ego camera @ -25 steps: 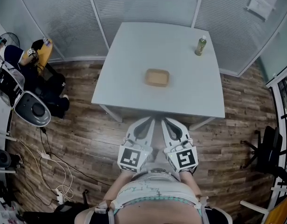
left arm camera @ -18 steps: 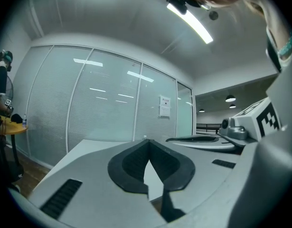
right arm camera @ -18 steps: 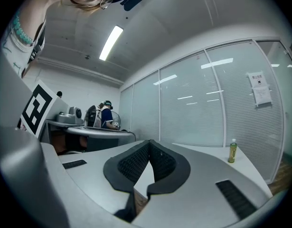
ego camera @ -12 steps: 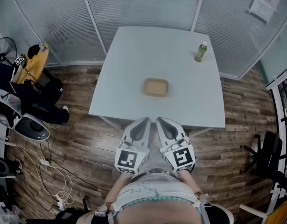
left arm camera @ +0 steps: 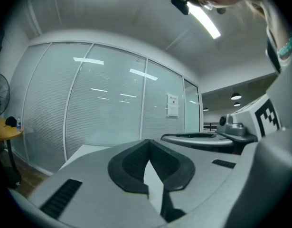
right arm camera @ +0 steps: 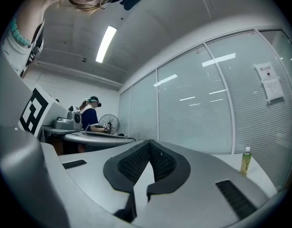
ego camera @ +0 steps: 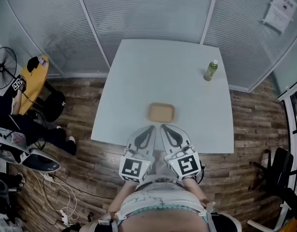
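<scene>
The left gripper [ego camera: 149, 129] and right gripper [ego camera: 165, 128], jaws together and empty, have advanced to the white bench [ego camera: 138, 81], near the tan tray [ego camera: 161, 112]. Glass partitions [ego camera: 138, 13] and plank floor [ego camera: 80, 149] surround it.

Grey left gripper [ego camera: 150, 128] and right gripper [ego camera: 163, 127] held side by side at the waist, pointing forward, jaws closed, empty.

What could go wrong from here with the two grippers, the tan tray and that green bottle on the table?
1. The left gripper and the right gripper both have their jaws shut and empty. Reaching the tan tray like that would likely shove it rather than grip it.
2. The green bottle stands upright near the right edge of the table. A clumsy bump might tip it off.
</scene>
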Available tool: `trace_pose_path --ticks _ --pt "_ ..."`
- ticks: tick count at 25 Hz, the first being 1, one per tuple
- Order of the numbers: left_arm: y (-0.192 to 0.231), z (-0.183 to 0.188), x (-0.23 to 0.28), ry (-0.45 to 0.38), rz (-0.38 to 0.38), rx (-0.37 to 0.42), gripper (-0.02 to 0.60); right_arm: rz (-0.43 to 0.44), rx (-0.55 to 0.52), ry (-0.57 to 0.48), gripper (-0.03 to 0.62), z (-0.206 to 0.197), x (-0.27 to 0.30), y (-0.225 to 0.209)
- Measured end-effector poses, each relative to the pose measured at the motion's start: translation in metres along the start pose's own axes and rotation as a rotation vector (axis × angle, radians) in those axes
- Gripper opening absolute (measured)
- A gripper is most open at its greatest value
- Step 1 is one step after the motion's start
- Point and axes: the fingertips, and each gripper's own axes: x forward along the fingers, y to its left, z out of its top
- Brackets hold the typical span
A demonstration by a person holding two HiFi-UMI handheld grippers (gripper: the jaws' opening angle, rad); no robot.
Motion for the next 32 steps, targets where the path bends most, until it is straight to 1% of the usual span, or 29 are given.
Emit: trace_pose_path --ticks 4,8,11,16,21,28,32 --pt "0.005 0.005 0.035 0.008 -0.017 0.007 0.000 -0.005 0.007 -0.008 0.000 0.004 0.015 -0.028" --pt "0.000 0.005 0.064 0.021 -0.034 0.019 0.000 -0.022 0.017 -0.024 0.000 0.005 0.022 -0.057" --pt "-0.002 0.003 0.081 0.025 -0.038 0.023 0.000 -0.015 0.008 -0.027 0.000 0.003 0.028 -0.072" --pt "0.001 -0.001 0.096 0.024 -0.018 0.013 0.000 0.013 0.004 -0.006 0.000 -0.002 0.034 -0.080" --pt "0.011 -0.006 0.104 0.035 -0.027 0.002 0.000 0.000 -0.011 0.005 0.000 -0.005 0.042 -0.085" --pt "0.016 -0.005 0.121 0.034 -0.089 -0.002 0.000 -0.057 -0.017 -0.002 0.000 -0.003 0.052 -0.097" --pt "0.028 0.000 0.127 0.028 -0.125 0.009 0.000 -0.093 -0.010 -0.001 0.000 -0.003 0.068 -0.100"
